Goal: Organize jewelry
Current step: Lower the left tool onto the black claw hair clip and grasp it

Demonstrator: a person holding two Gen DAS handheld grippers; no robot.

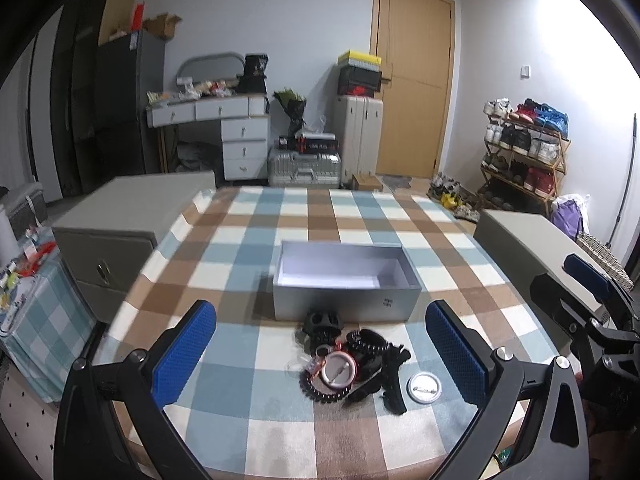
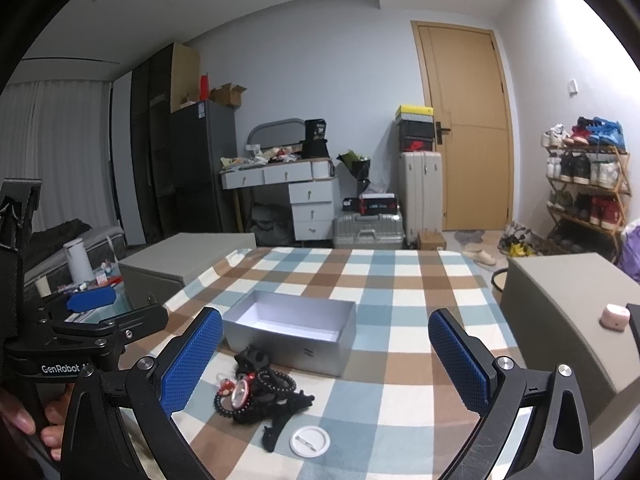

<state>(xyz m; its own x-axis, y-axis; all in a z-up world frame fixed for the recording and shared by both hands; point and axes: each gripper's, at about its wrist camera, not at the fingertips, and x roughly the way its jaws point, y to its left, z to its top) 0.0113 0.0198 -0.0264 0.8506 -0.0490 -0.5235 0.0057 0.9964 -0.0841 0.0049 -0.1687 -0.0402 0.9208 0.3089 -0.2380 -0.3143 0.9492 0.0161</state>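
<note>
Left gripper: my jaws spread wide, nothing held, hovering over the pile.
Right gripper: also spread, unladen.
Jewelry pile: heaped on the table, just before the box.
Box: lidless, ready to receive pieces.

even, fairly dim indoor light, seemingly from overhead. the white wall at upper right glares and washes out. soft shadows lie beside the open box on the tabletop. fisheye bending curves the edges, dark vignette fills corners, and both views look slightly soft.
</note>
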